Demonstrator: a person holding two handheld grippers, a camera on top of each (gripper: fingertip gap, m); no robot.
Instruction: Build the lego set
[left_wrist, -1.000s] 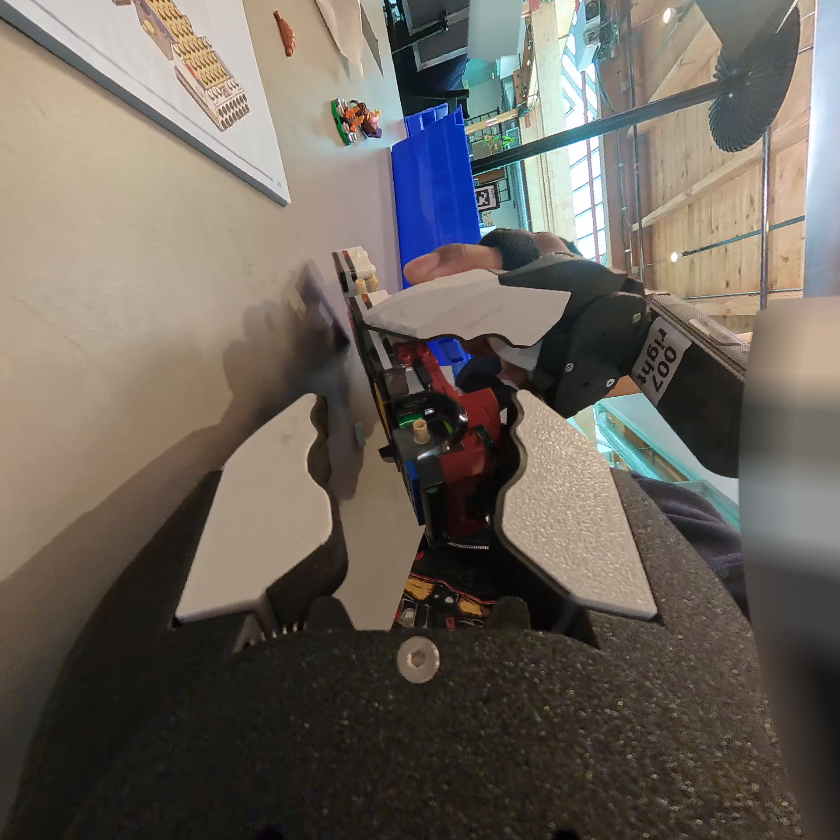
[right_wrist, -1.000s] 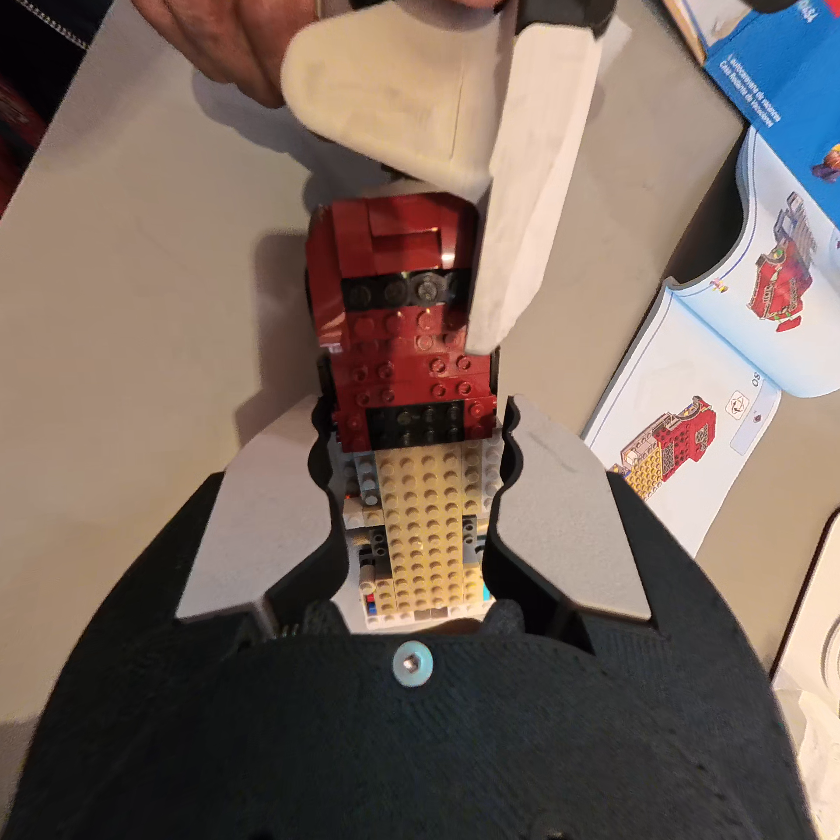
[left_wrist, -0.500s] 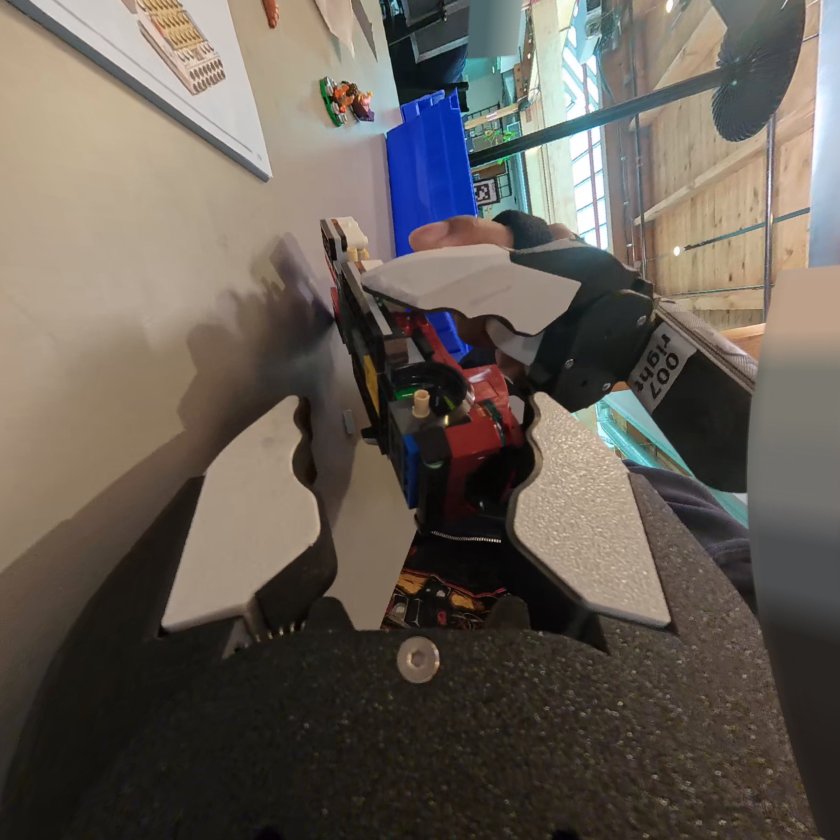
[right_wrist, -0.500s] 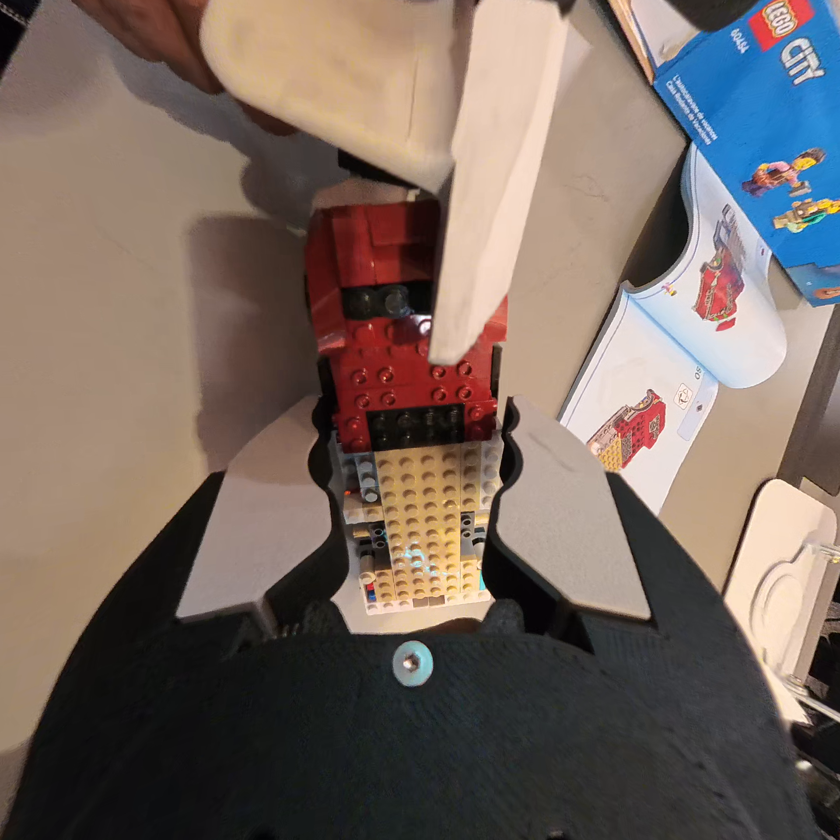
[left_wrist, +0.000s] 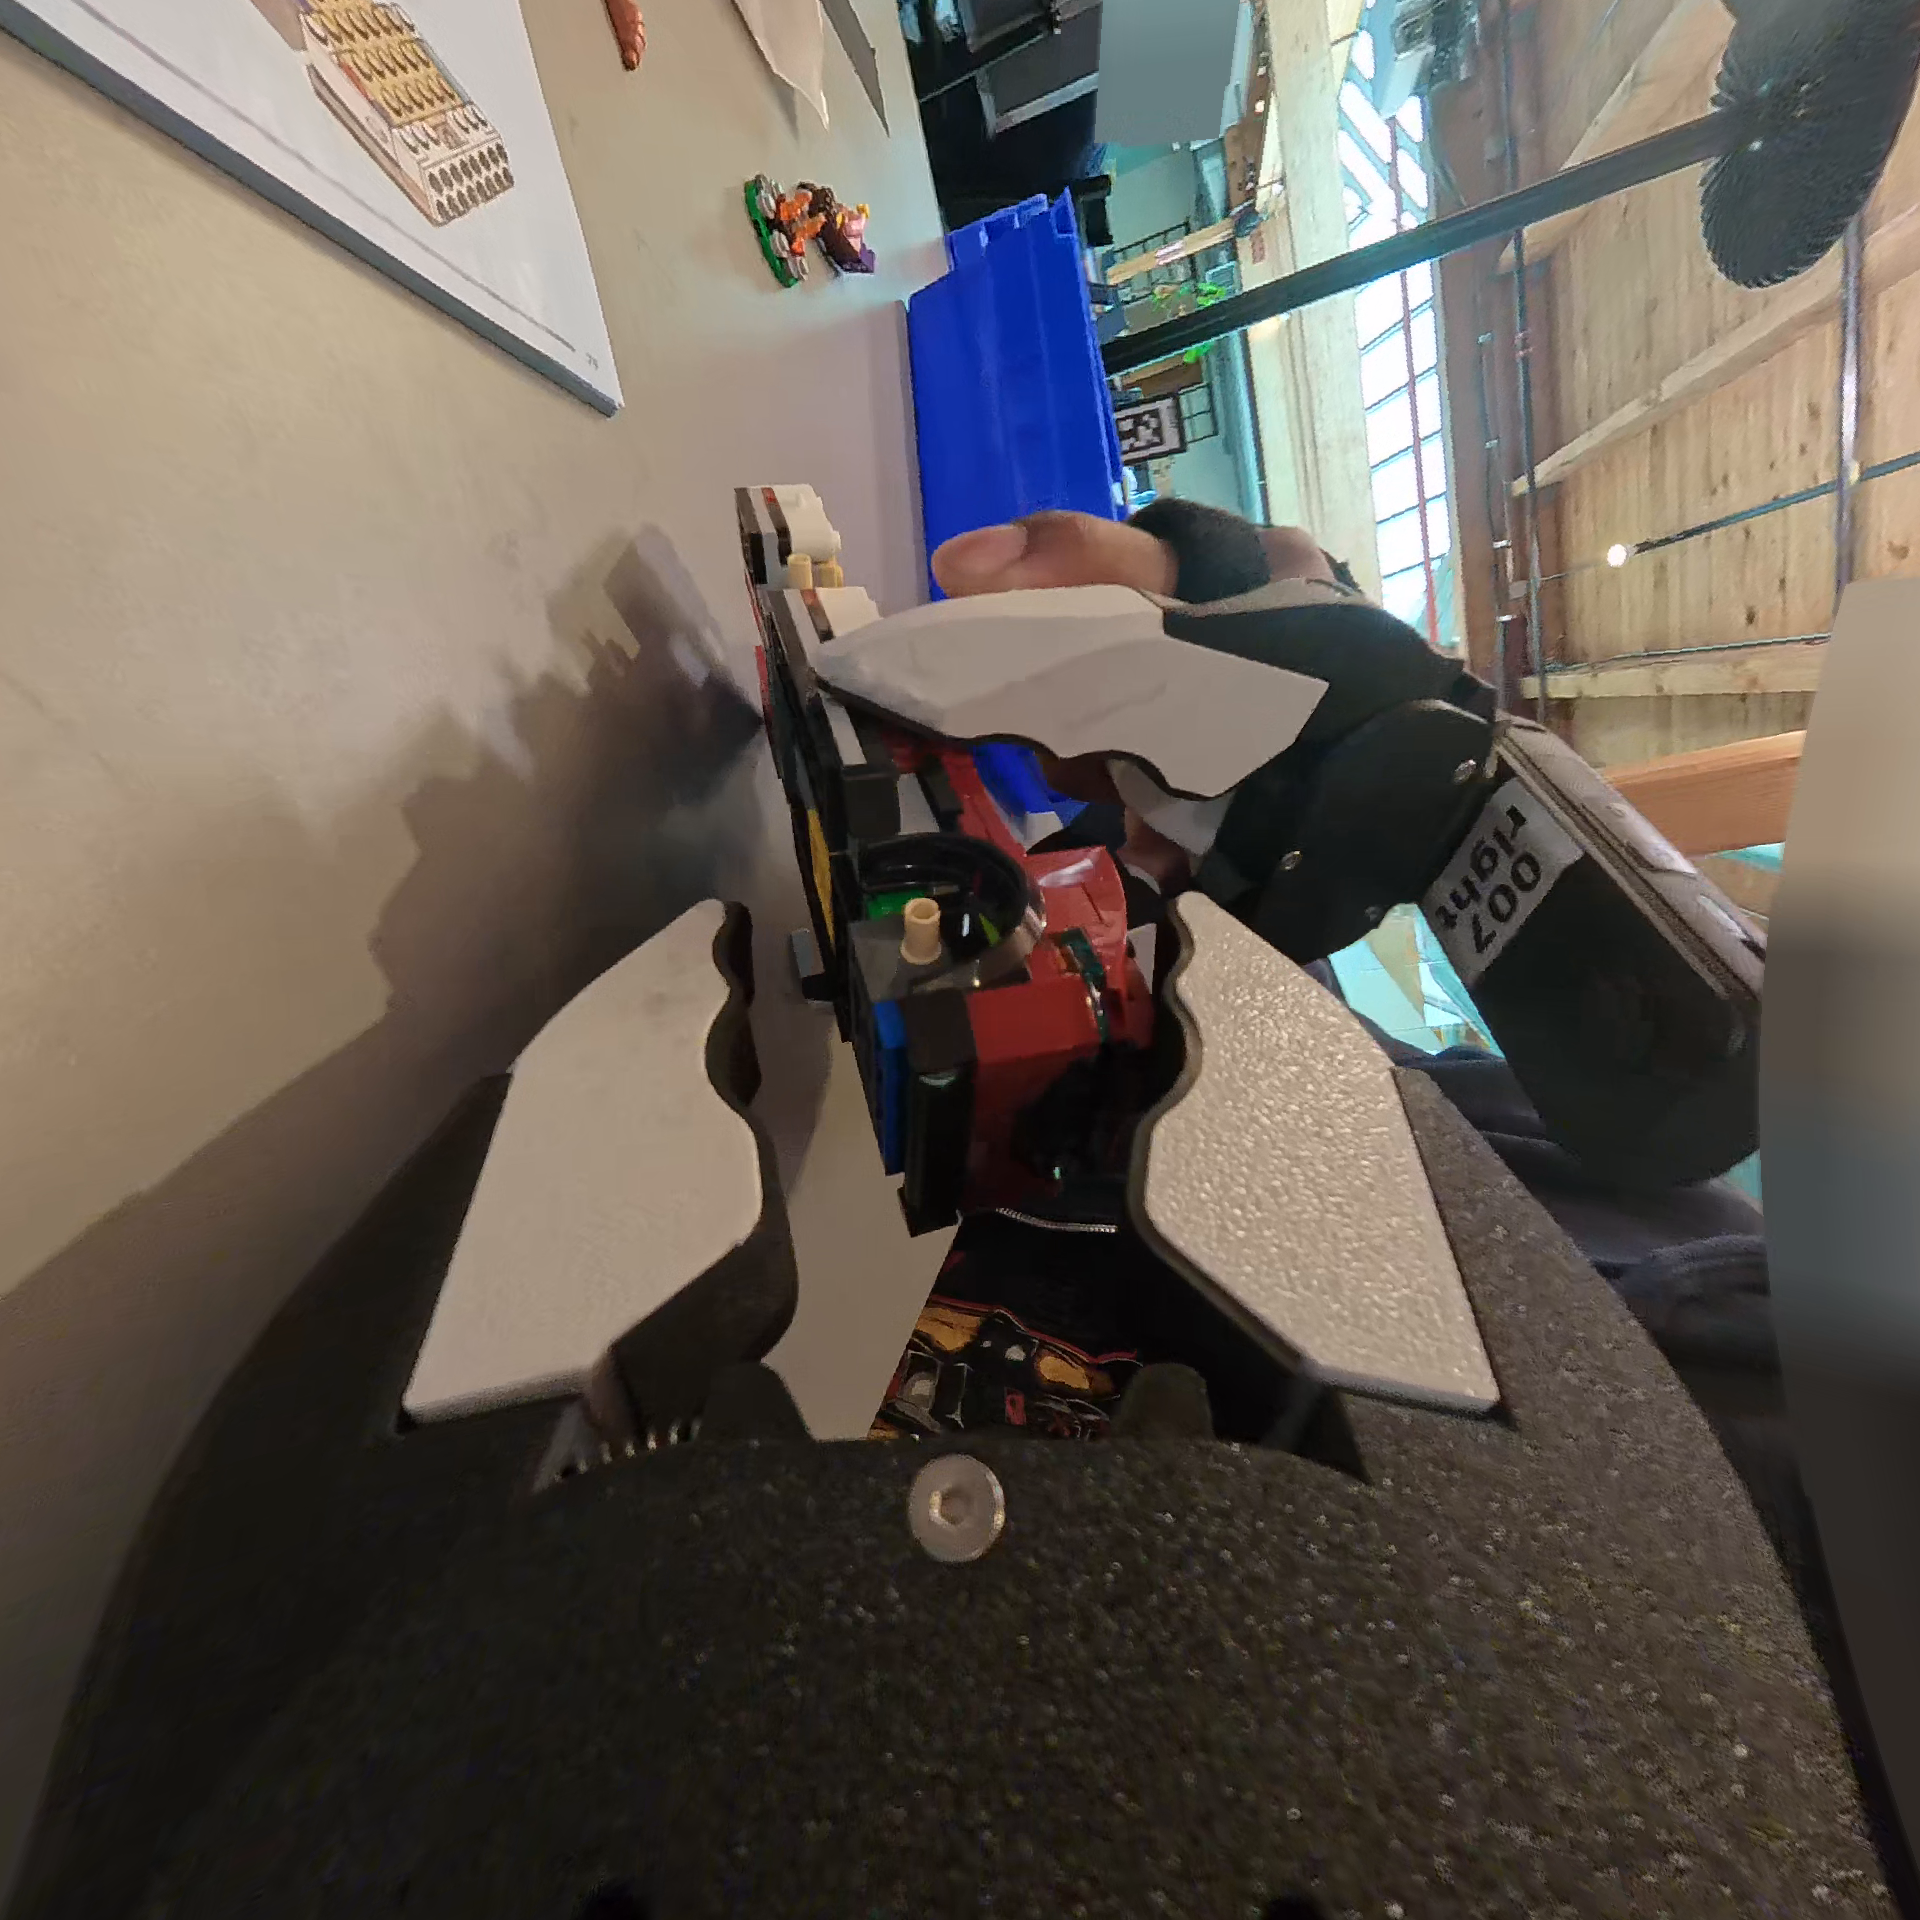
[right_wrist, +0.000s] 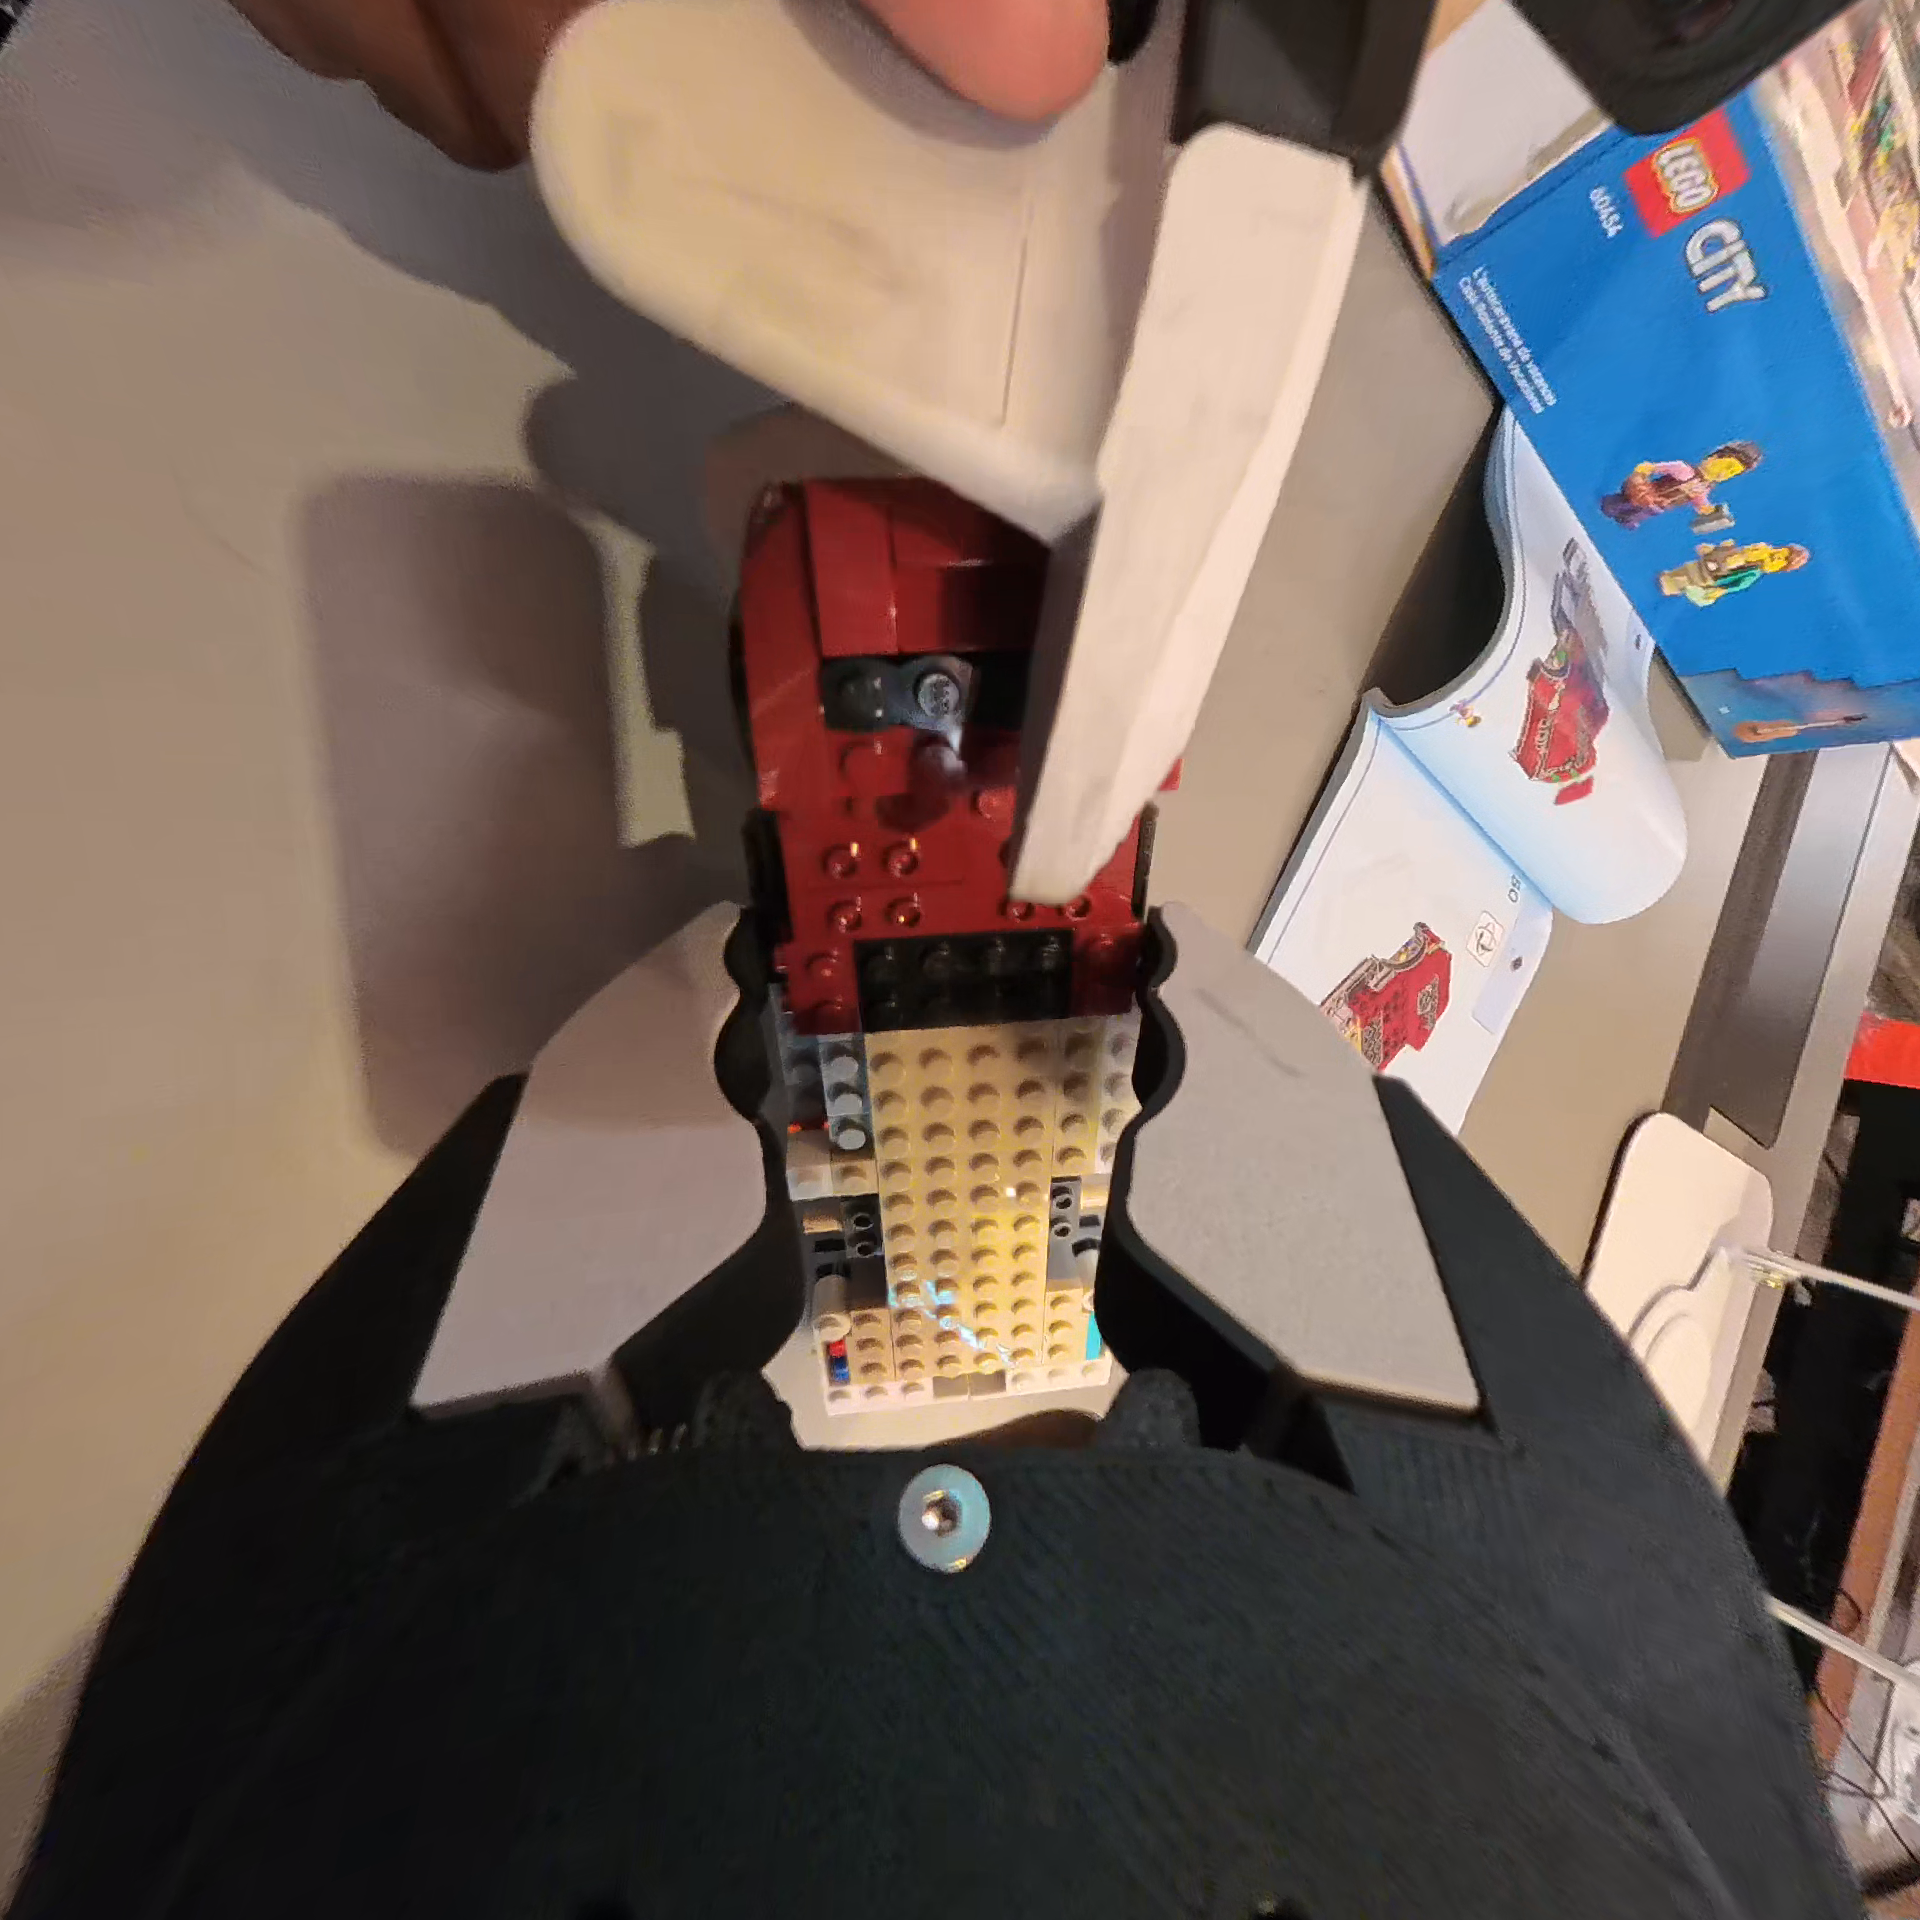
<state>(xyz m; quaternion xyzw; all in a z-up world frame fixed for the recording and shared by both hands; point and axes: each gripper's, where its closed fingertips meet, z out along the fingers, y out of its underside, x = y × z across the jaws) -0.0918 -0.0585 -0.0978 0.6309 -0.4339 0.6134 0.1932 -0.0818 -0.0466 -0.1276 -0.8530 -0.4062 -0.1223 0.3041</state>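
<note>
A Lego truck with a dark red cab and a tan studded bed is raised a little over the grey table. My right gripper is shut on its sides where the cab meets the bed. In the left wrist view the truck shows side-on, with a tan pin under a black arch. My left gripper is open around the cab. One pad touches the roof; the other stands off the underside with a small gap. In the right wrist view, a left finger lies along the cab roof.
An open instruction booklet and a blue set box lie right of the truck. A white object sits at the table's right edge. A blue bin and a small green-based build stand farther off. My two grippers' fingertips are within a few centimetres of each other.
My left jaws widened, then narrowed again around the cab, and the roof finger slid farther back along it. The right gripper kept its hold while the truck shifted on the table.
</note>
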